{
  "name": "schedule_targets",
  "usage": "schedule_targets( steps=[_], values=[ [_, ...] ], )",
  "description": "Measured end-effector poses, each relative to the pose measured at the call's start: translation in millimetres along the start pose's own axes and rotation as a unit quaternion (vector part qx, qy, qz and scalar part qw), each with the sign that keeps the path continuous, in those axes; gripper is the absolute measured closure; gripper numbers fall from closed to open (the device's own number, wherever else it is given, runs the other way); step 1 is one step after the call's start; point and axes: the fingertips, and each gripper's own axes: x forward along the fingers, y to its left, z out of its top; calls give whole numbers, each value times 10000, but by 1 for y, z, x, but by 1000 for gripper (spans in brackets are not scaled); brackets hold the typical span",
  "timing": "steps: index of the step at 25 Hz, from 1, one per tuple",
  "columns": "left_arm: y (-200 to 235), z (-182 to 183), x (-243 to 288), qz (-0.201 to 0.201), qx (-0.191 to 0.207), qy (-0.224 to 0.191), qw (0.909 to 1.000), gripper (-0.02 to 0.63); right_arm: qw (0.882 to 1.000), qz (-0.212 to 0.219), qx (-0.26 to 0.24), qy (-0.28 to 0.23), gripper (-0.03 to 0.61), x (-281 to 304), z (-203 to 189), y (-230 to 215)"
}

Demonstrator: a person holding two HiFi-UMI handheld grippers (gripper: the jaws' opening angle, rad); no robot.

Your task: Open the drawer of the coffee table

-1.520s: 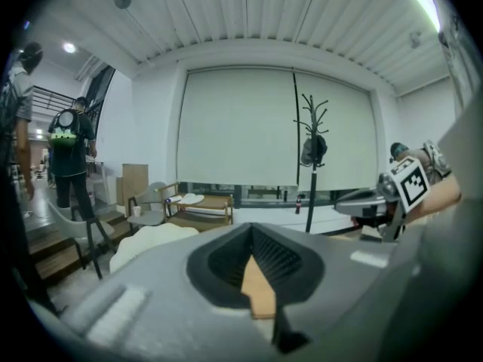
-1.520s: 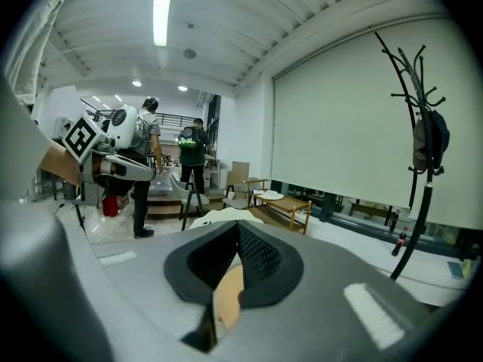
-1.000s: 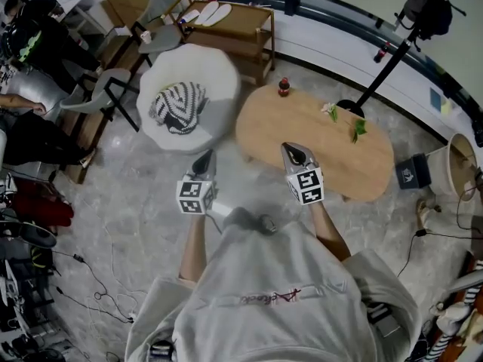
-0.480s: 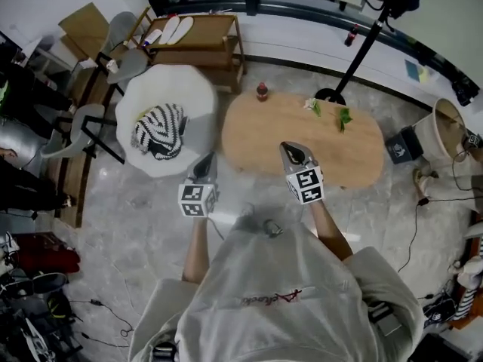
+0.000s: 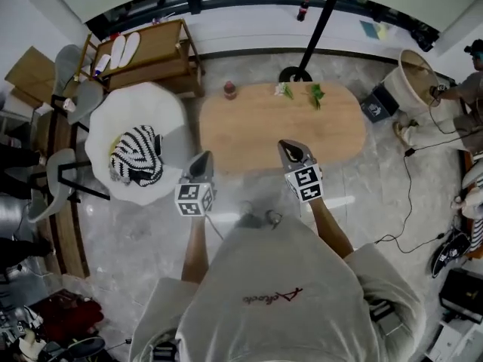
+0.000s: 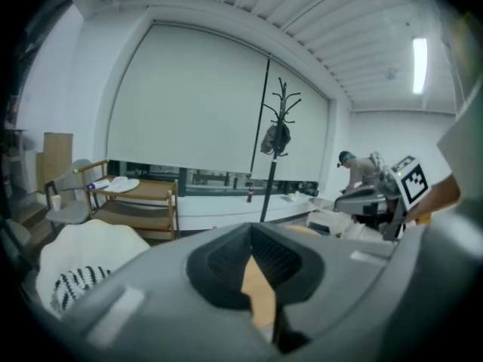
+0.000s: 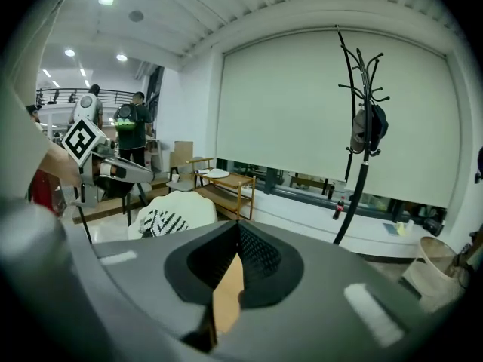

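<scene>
Pale stone floor (image 5: 113,225), large cluttered room, seen from above. We held both grippers out in front of us, side by side and well apart.

- Left gripper (image 5: 201,159): clenched, jaws together, nothing between them.
- Right gripper (image 5: 293,151): likewise clenched and empty.
- Oval wooden coffee table (image 5: 256,138): just ahead of both tips. The right gripper's tip showed over its near edge, and the left gripper's tip sat by its near-left end.
- On the surface, at the side far from the grippers: a small dark-red bottle (image 5: 229,90) and green sprigs (image 5: 315,94).
- White round seat (image 5: 166,108) with a striped cushion (image 5: 136,157): left of the left gripper.
- Coat stand (image 5: 315,32): beyond the table.

No view showed the drawer. We judged it sat under the top, hidden from above.

We read the step in hand as the approach, with nothing touched yet. The next move would call for getting lower and finding the drawer front or handle. One gripper's jaws would then part around it, close, and pull straight out toward us.
</scene>
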Motion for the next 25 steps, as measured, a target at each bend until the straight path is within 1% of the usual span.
schedule_targets(
  steps=[5, 9, 13, 18, 25],
  values=[
    [0, -15, 23, -405, -85, 124, 9991, 614, 9988, -341, 117, 321, 574, -10, -22, -4],
    [-4, -27, 33, -580, -135, 235, 9980, 614, 9972, -503, 204, 508, 574, -12, -35, -11],
    [-2, -41, 35, -616, -182, 397, 9971, 614, 9963, -518, 342, 589, 574, -11, -46, -8],
    [-3, -63, 35, -568, -254, 586, 9963, 614, 9953, -466, 484, 692, 574, -11, -67, -4],
    [-26, -105, 26, -484, -304, 901, 9943, 614, 9930, -420, 729, 830, 574, -33, -113, -3]
  ],
)
